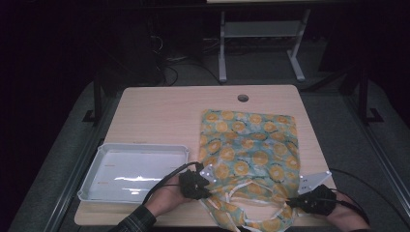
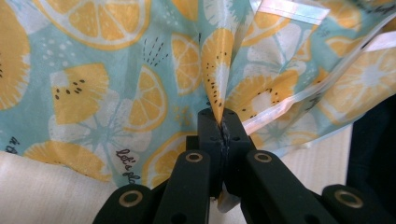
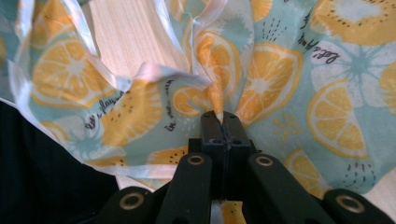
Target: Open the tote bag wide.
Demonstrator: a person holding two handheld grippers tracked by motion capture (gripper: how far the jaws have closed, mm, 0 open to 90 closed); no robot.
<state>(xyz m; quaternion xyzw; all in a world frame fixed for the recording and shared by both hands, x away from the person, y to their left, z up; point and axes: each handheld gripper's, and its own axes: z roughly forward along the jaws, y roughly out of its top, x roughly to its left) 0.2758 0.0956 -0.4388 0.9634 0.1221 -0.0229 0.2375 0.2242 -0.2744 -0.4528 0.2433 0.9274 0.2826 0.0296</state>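
Lying on the pale wooden table [image 1: 159, 113] in a dark room, the teal orange-slice-printed fabric bag [image 1: 251, 150] is pinched near its front edge by the left gripper [image 1: 205, 186] and right gripper [image 1: 295, 202], beside a white plastic tray [image 1: 96, 166].

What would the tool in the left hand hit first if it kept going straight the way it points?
The fruit-print cloth: the left tool is already shut on a fold of it, and more cloth lies directly ahead on the table.

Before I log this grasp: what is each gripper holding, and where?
Both hold the bag: the left gripper pinches a fold at its near left edge, the right gripper a fold at its near right edge.
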